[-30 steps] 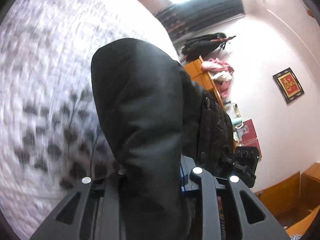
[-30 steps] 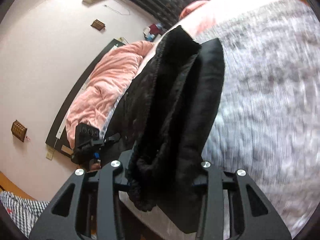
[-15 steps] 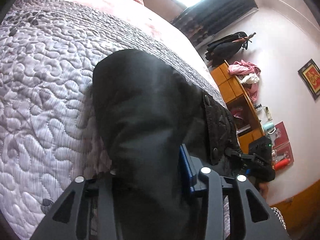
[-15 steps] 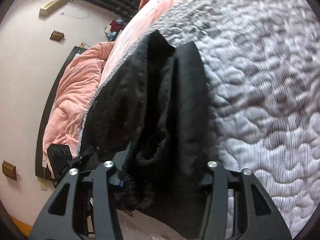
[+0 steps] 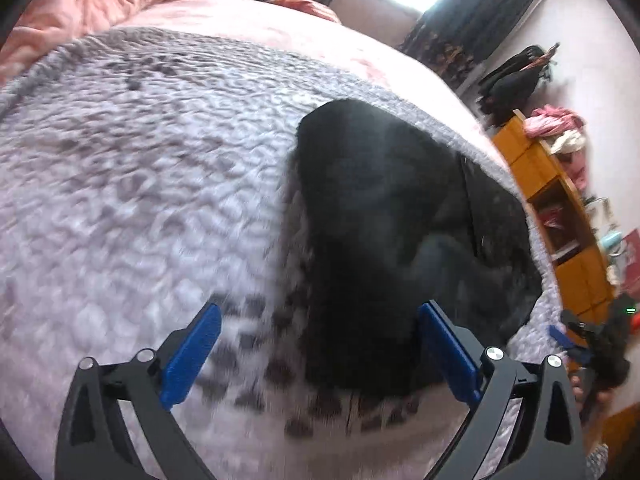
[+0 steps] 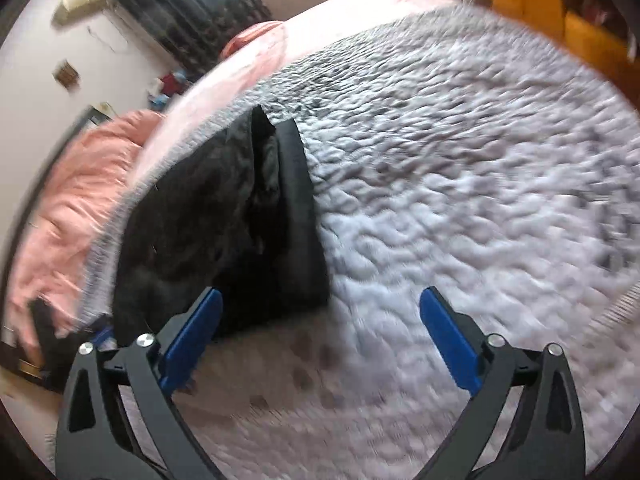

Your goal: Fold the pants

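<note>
The black pants [image 5: 384, 232] lie folded in a thick bundle on the grey quilted bedspread [image 5: 140, 184]. My left gripper [image 5: 320, 356] is open and empty, its blue pads apart, with the near end of the pants between and just beyond them. In the right wrist view the pants [image 6: 224, 232] lie to the left, folded edges stacked. My right gripper [image 6: 320, 336] is open and empty, its left pad [image 6: 192, 340] near the bundle's near corner, the rest over bare quilt [image 6: 460, 168].
A pink blanket [image 6: 60, 200] is bunched at the head of the bed. Orange wooden shelves [image 5: 560, 216] with clutter stand along the right wall. The right gripper [image 5: 592, 344] shows at the left view's right edge. Dark curtains [image 5: 480, 4] hang by the window.
Both grippers have opened and let go of the pants, which now lie on the quilt. Both grippers have drawn back a little from the bundle.
</note>
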Tool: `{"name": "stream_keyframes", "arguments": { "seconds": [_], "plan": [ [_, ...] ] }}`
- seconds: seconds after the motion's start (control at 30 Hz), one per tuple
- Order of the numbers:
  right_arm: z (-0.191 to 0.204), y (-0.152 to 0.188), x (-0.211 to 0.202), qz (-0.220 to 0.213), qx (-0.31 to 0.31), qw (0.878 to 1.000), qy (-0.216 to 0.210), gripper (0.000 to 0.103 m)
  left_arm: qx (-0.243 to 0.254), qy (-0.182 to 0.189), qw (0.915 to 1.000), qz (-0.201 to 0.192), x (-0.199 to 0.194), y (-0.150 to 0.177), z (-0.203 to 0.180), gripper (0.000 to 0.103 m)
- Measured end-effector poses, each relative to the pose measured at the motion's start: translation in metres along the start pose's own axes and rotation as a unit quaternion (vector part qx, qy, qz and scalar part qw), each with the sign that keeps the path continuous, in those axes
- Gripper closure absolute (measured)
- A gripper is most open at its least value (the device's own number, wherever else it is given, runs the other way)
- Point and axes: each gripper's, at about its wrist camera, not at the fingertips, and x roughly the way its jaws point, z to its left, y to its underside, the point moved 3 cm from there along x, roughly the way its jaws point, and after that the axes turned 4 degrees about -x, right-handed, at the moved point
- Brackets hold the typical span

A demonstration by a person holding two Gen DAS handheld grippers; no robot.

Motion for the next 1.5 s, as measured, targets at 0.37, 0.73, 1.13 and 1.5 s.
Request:
{"name": "stream_keyframes", "arguments": {
  "seconds": [0.37, 0.73, 1.13, 1.5],
  "plan": [
    [0.059, 0.052, -0.045, 0.016, -0.094, 0.991, 0.098, 0.003, 0.053, -0.055, 0.9961, -0.045, -0.059, 0.048, -0.038, 0.004],
    [0.085, 0.071, -0.056, 0.025, -0.111, 0.988, 0.101, 0.003, 0.062, -0.074, 0.9937, -0.056, -0.080, 0.066, -0.052, 0.004],
    [0.093, 0.073, -0.062, 0.021, -0.120, 0.988, 0.099, 0.003, 0.092, -0.092, 0.9897, -0.059, -0.086, 0.077, -0.060, 0.004],
    [0.094, 0.072, -0.064, 0.021, -0.120, 0.987, 0.100, 0.003, 0.099, -0.103, 0.9880, -0.057, -0.082, 0.080, -0.056, 0.004]
  ]
}}
